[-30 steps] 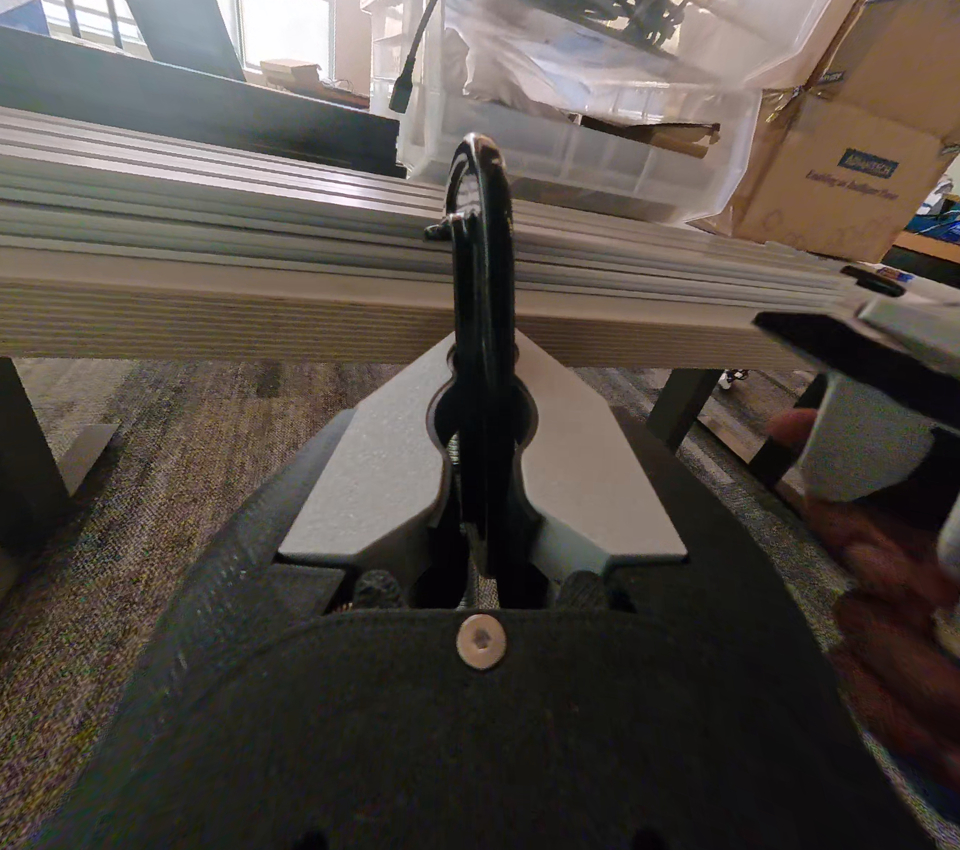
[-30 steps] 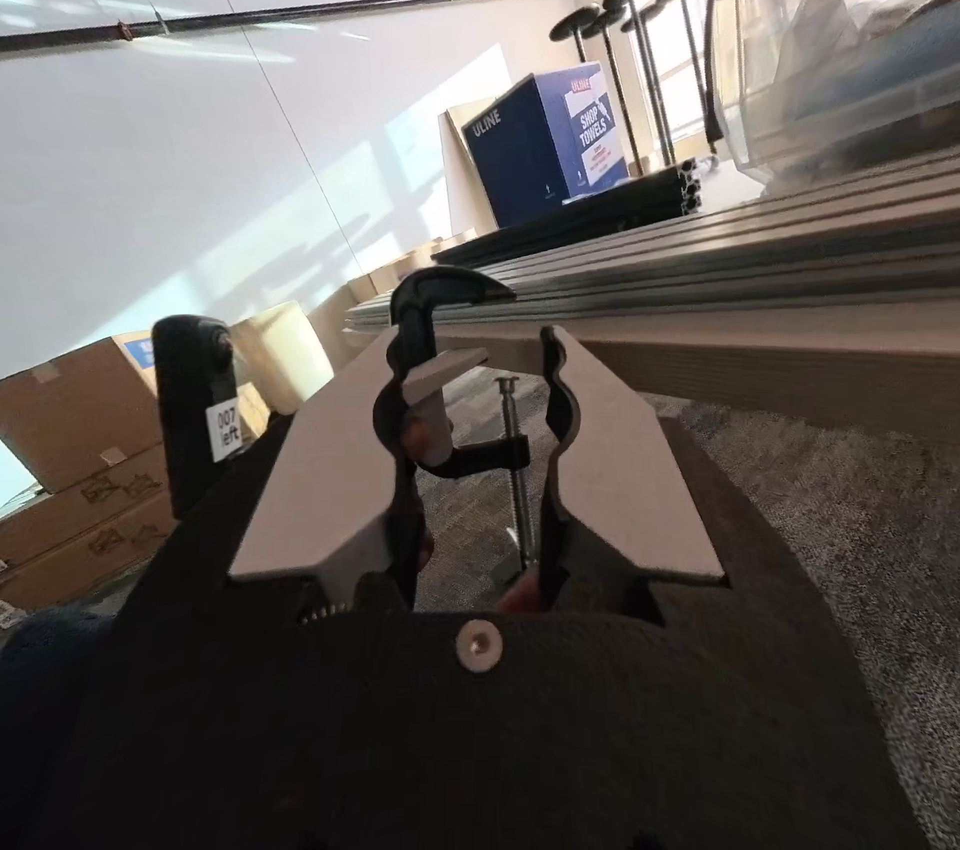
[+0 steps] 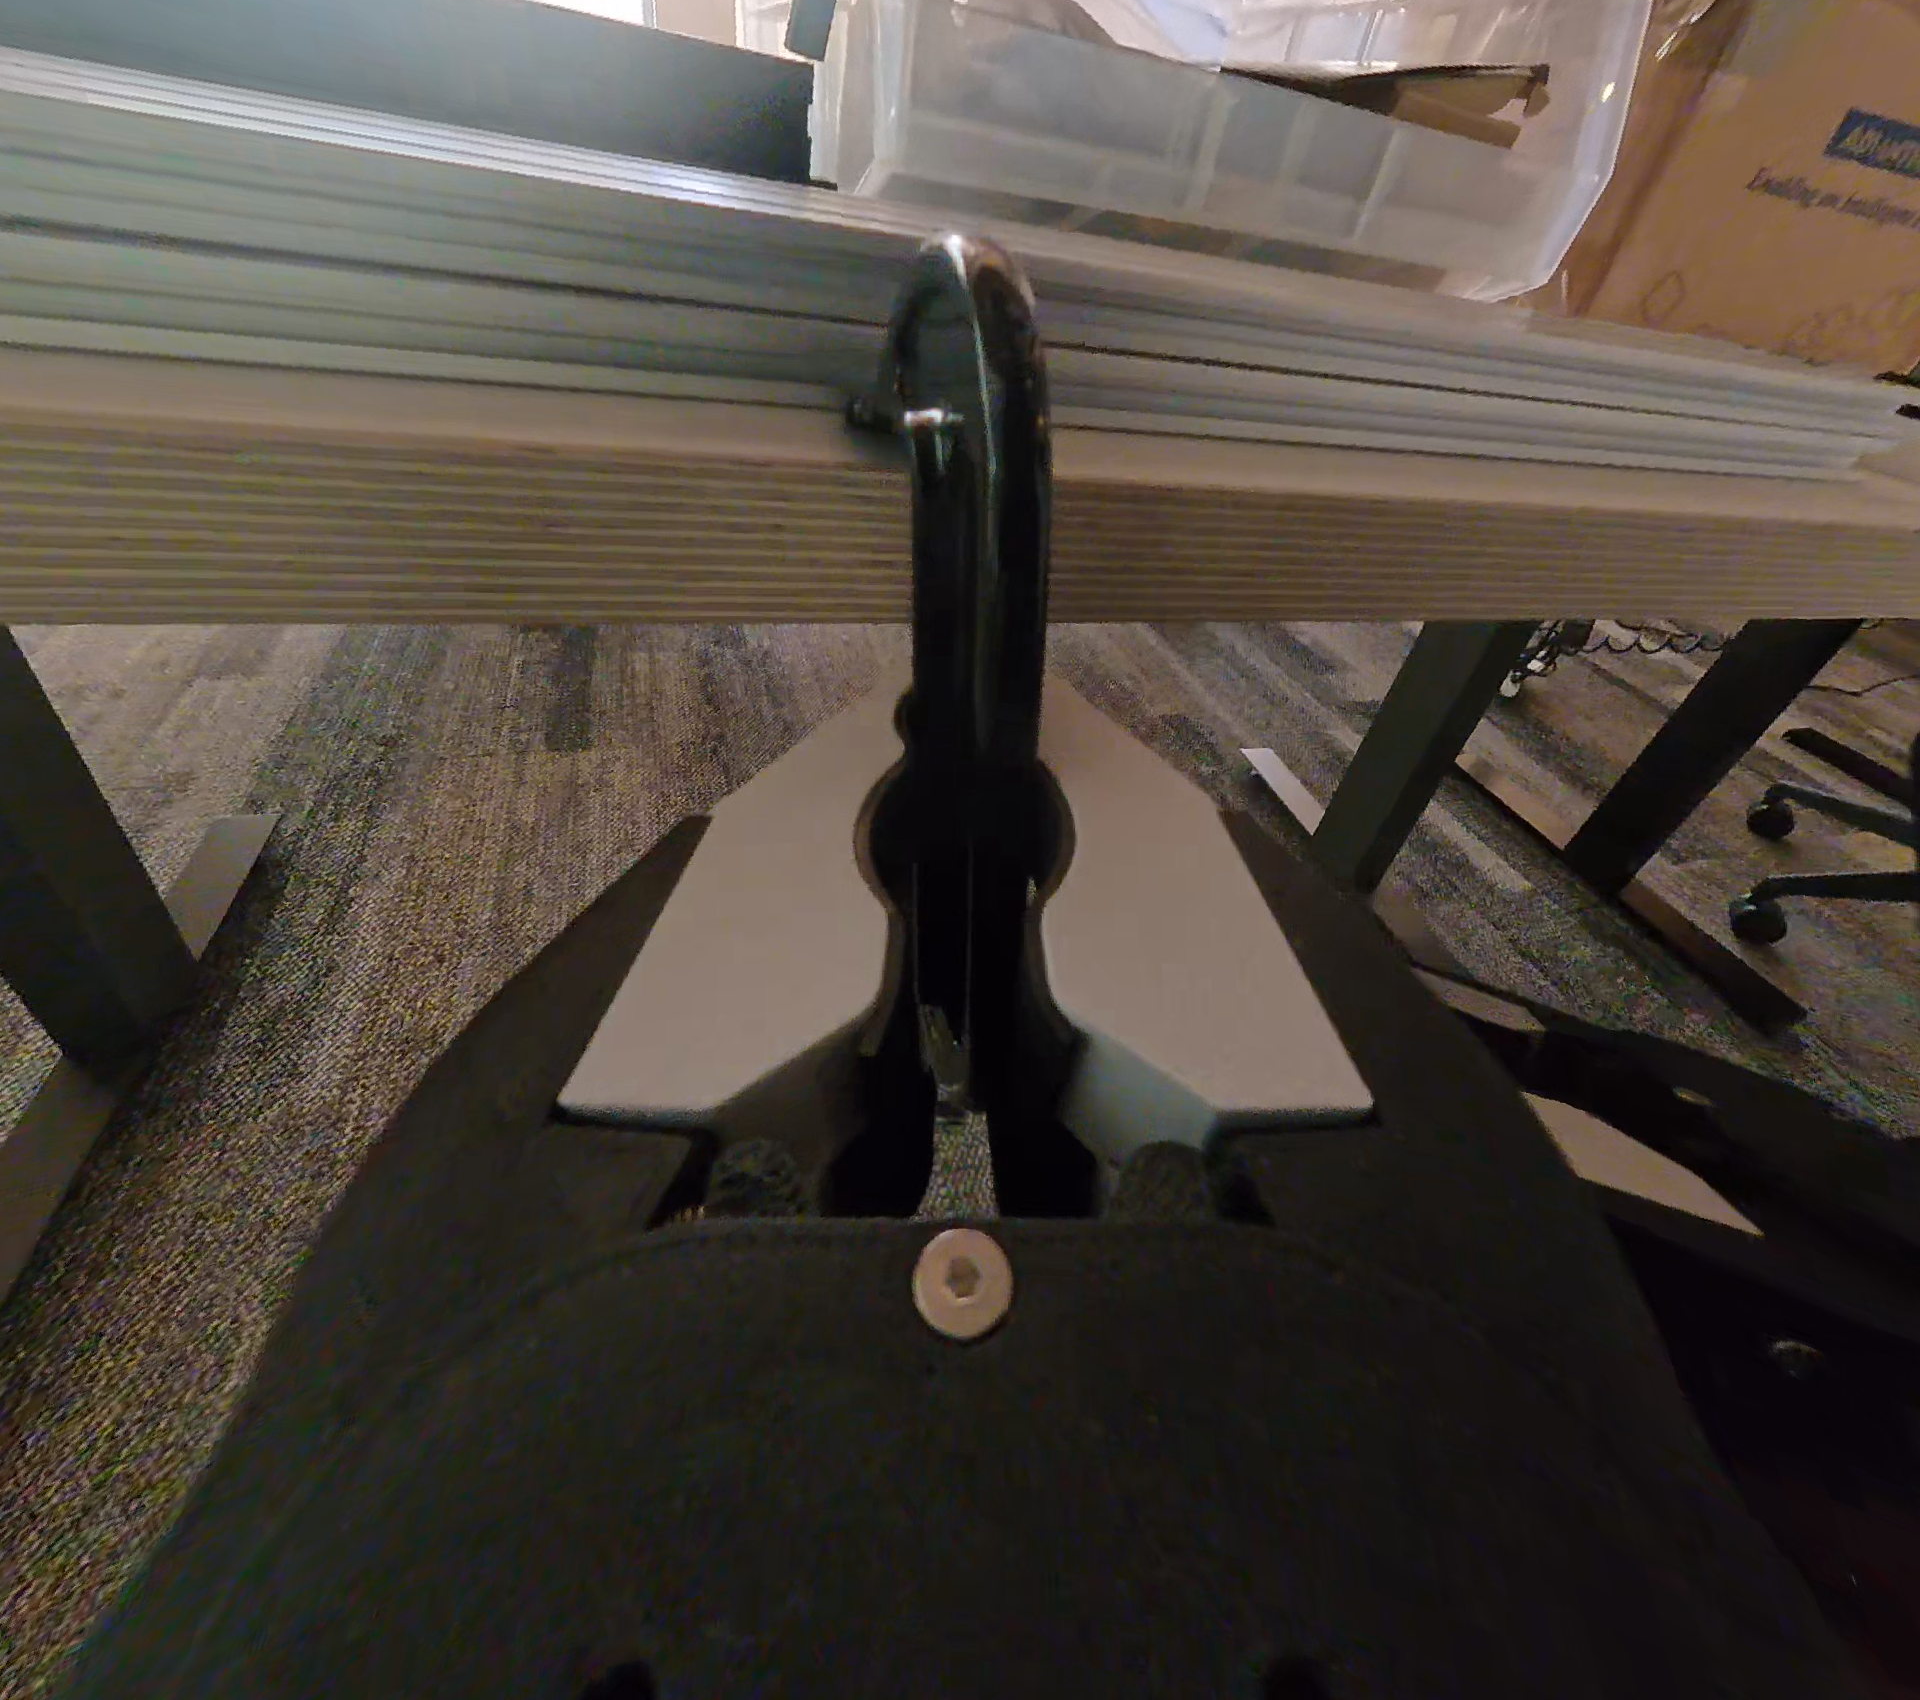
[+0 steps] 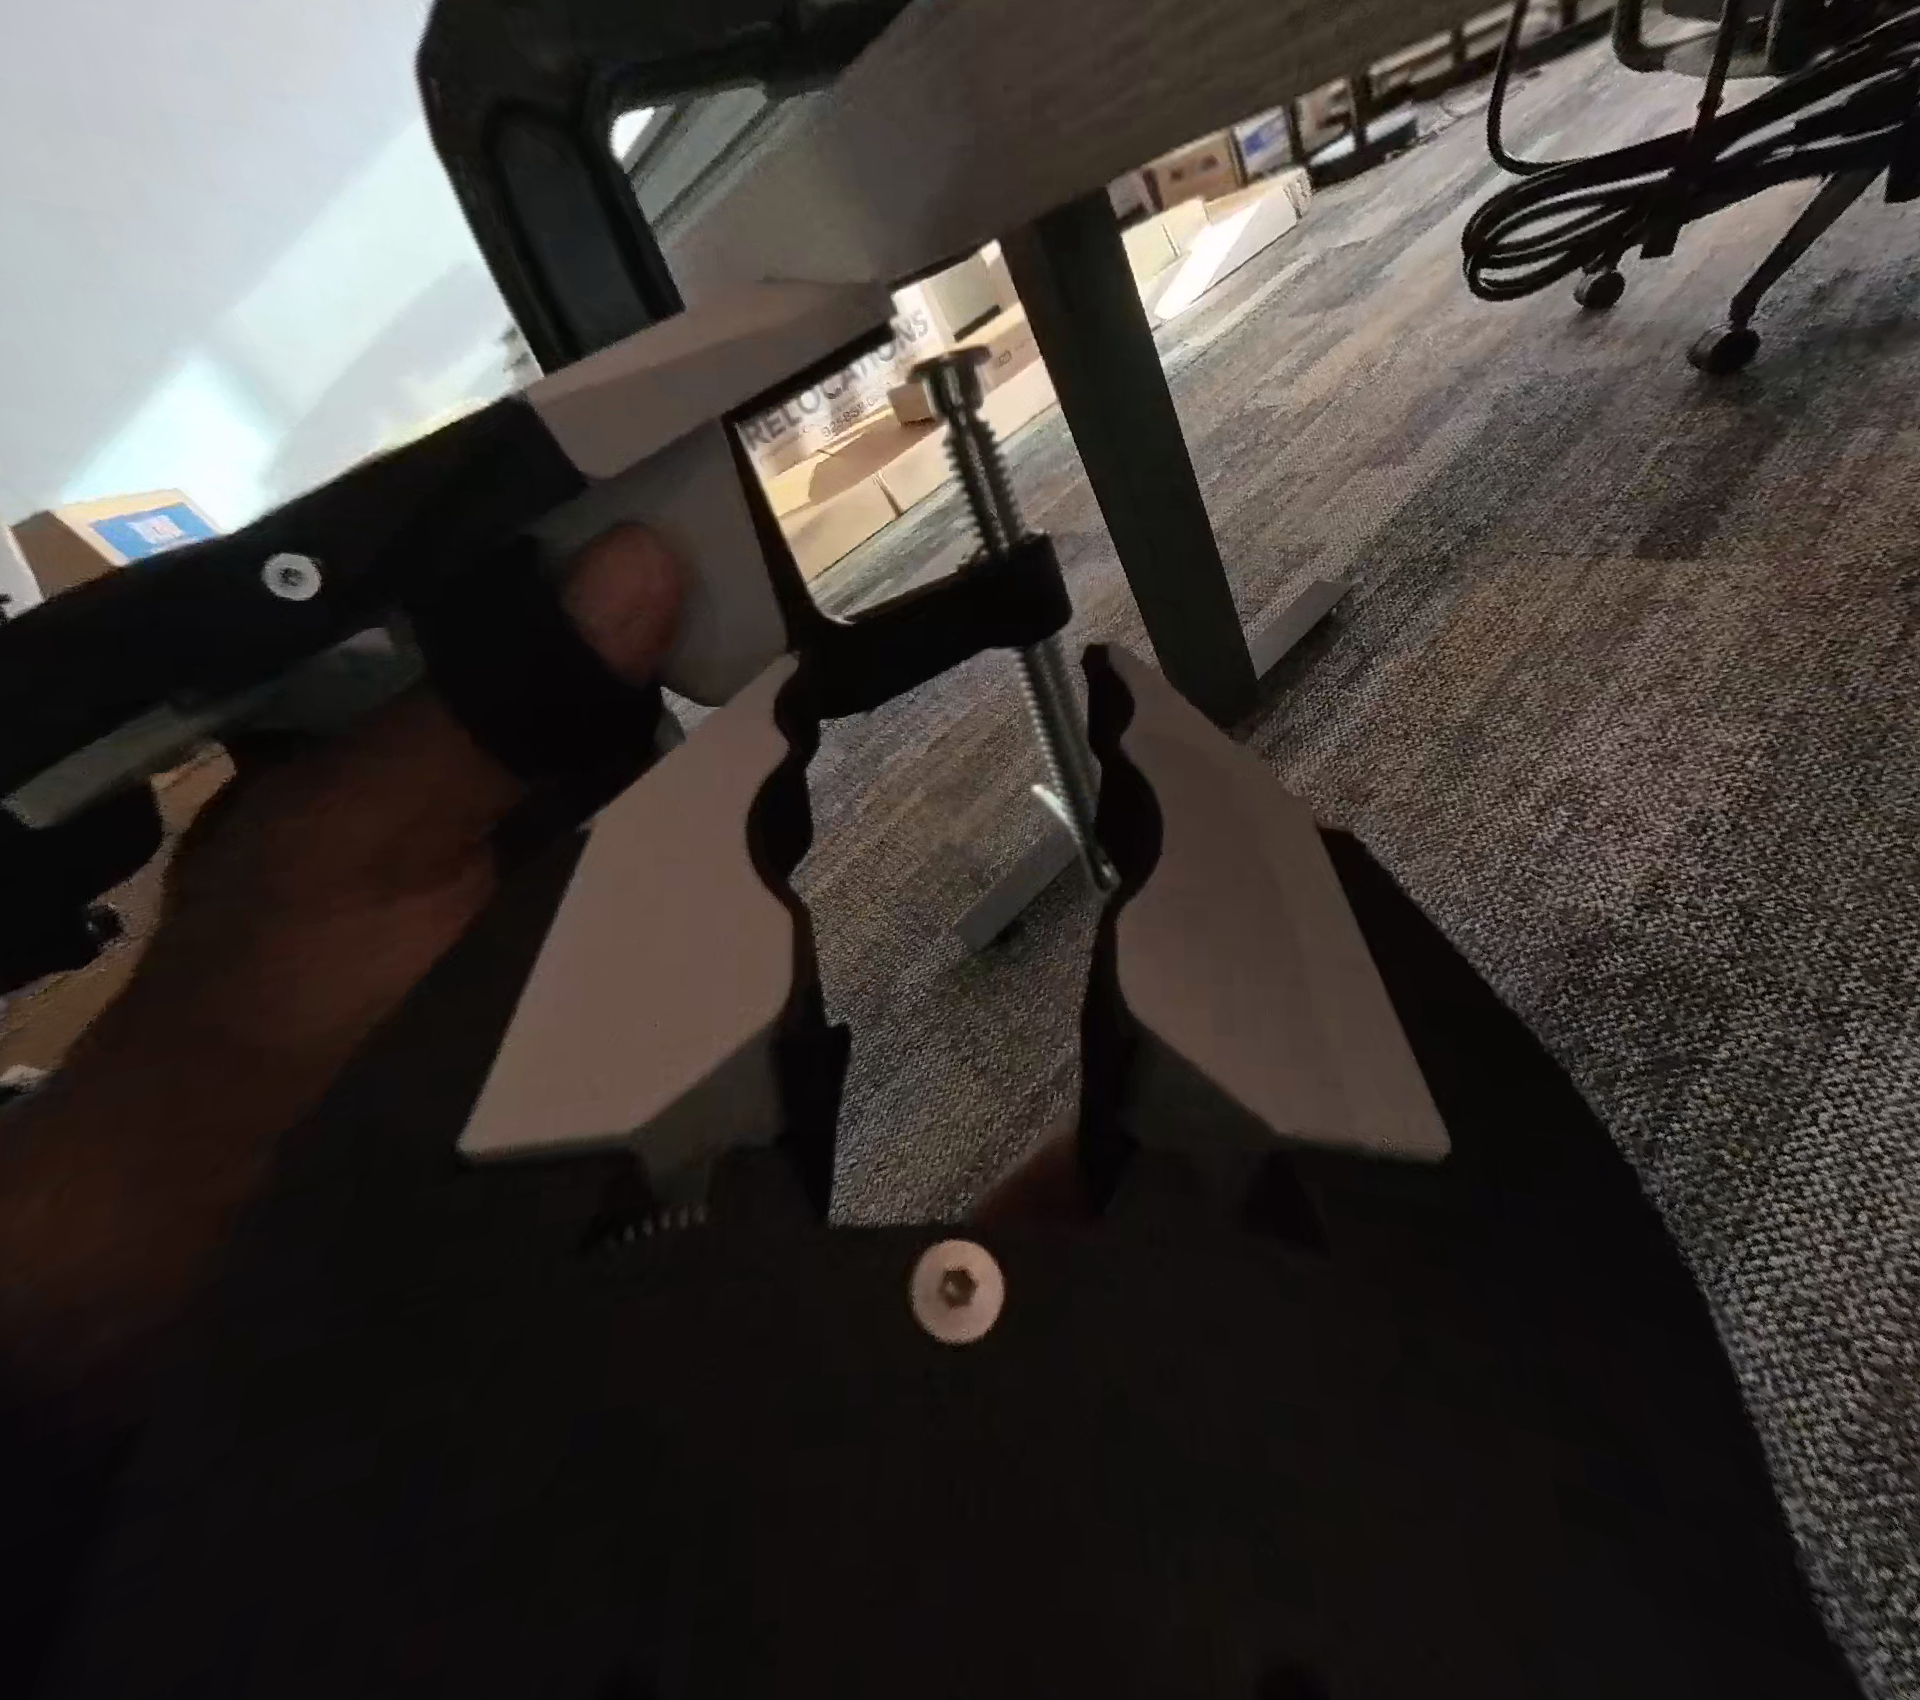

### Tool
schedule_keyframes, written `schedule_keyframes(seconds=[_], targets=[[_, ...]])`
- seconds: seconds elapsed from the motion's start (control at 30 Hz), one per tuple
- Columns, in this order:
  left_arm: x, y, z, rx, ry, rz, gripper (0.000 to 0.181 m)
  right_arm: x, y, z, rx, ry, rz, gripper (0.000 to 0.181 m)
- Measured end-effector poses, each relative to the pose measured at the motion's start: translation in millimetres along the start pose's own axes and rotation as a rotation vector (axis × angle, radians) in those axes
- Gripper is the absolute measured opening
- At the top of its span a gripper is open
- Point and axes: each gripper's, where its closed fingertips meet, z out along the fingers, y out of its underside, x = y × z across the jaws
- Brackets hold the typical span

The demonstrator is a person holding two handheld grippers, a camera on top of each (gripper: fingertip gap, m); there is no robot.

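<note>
Two grippers work at one black C-clamp point(image 3: 971, 507) hooked over the edge of a pale tabletop point(image 3: 416, 528). The left gripper point(image 3: 966, 746) is pressed together on the clamp's spine, pinching it between grey fingers point(image 3: 748, 923), with the clamp's upper arm curving over the tabletop's top face. In the right wrist view the same clamp point(image 4: 551, 123) shows from the side and below: its upper tip rests on the tabletop point(image 4: 1091, 50), while the threaded screw point(image 4: 1008, 570) stands beneath the underside, its flat pad apart from the wood. The right gripper point(image 4: 940, 705) is spread, its fingers point(image 4: 1236, 912) flanking the screw's lower end, the right one just beside it. The left gripper point(image 4: 644, 424) appears there too, a hand point(image 4: 623, 601) wrapped around it. A clear plastic bin point(image 3: 1299, 92) and a cardboard box point(image 3: 1766, 123) sit on the tabletop behind. Grey carpet point(image 4: 1558, 715) lies below, with a table leg point(image 4: 1122, 455) nearby.
</note>
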Motion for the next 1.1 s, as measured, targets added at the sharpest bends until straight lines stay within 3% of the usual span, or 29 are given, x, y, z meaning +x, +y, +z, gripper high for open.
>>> schedule_keyframes(seconds=[0.33,0.9,1.1], targets=[[-2.7,9.6,4.7,-0.068,-0.020,0.024,0.017,18.6,4.3,-0.4,-0.022,0.048,0.005,0.053],[-4.0,20.9,11.4,-0.199,-0.016,0.017,0.015,-4.0,-80.4,-20.8,0.152,0.035,-0.102,0.051],[-3.0,23.3,13.2,-0.233,-0.011,0.009,0.015,-8.6,-111.4,-13.7,0.089,0.125,-0.139,0.045]])
